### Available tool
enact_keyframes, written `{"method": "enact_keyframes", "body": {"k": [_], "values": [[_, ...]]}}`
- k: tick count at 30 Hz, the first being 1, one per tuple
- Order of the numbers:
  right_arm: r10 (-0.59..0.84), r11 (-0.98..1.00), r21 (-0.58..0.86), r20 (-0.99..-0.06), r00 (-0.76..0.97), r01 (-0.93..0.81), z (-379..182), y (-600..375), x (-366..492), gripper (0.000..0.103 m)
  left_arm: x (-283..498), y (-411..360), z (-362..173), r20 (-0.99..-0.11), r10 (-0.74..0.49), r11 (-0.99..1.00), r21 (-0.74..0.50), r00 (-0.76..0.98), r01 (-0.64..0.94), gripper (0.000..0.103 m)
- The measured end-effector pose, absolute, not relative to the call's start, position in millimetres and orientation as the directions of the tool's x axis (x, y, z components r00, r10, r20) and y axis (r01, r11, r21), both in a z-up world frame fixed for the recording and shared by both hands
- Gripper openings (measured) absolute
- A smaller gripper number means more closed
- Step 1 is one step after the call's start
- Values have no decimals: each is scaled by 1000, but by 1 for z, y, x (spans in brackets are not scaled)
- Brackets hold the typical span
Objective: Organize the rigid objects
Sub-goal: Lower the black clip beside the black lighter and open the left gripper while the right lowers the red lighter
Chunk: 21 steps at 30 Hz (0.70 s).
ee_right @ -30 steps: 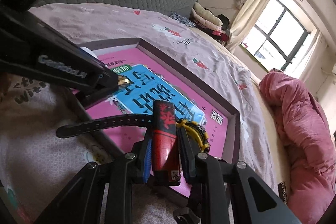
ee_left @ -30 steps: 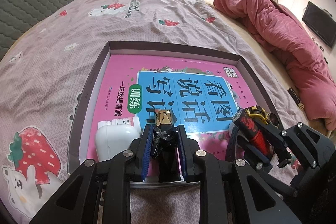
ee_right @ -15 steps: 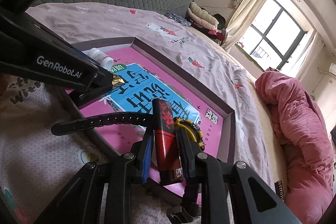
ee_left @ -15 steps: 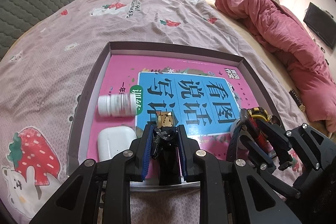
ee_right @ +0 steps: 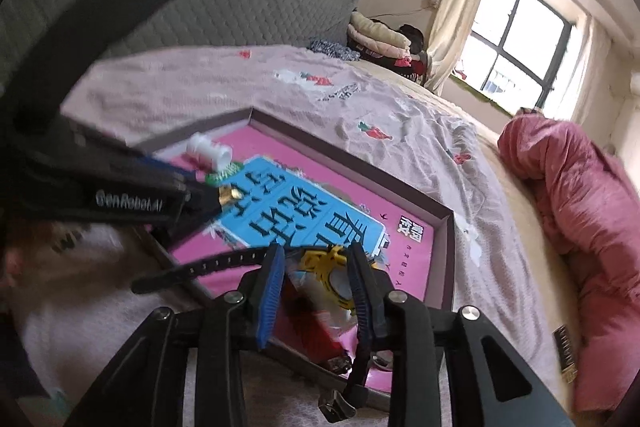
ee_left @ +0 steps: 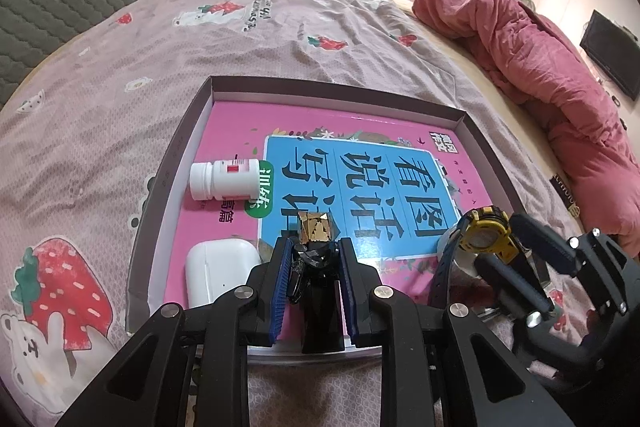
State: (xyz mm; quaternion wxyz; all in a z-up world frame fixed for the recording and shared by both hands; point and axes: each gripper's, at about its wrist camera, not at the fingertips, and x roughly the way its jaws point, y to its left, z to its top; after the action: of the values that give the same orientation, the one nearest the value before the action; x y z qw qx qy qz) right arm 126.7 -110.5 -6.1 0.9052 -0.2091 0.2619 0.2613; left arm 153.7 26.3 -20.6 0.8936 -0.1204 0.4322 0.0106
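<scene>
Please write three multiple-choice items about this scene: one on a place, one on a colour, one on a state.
1. Where does the white pill bottle lie?
A. inside the tray
B. on the blanket
C. on the windowsill

2. What colour is the watch case?
A. green
B. yellow
C. white

3. What are the left tongs doing?
A. standing wide open
B. shut on the black figure
C. holding the earbud case

Answers:
1 A, it rests on the pink book within the rim.
2 B, yellow case.
3 B, both blue pads press its sides.

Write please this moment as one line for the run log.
left gripper: shut on black gold-capped bottle | right gripper: jaws opening, red tube released | yellow watch, white pill bottle, earbud case: in tray
</scene>
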Motion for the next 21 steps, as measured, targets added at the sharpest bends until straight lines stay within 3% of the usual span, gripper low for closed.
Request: {"method": "enact_keyframes", "body": {"k": [10,21], "values": [[423,882,90,-584,693,-462,8,-162,158,42,150,25,-20,-780,-83,973,-197,620,-118,24],[419,906,217,-590,690,-365,4,-193,158,45,146,24,-17,-787,-85,973,-199,611,-121,24]]}}
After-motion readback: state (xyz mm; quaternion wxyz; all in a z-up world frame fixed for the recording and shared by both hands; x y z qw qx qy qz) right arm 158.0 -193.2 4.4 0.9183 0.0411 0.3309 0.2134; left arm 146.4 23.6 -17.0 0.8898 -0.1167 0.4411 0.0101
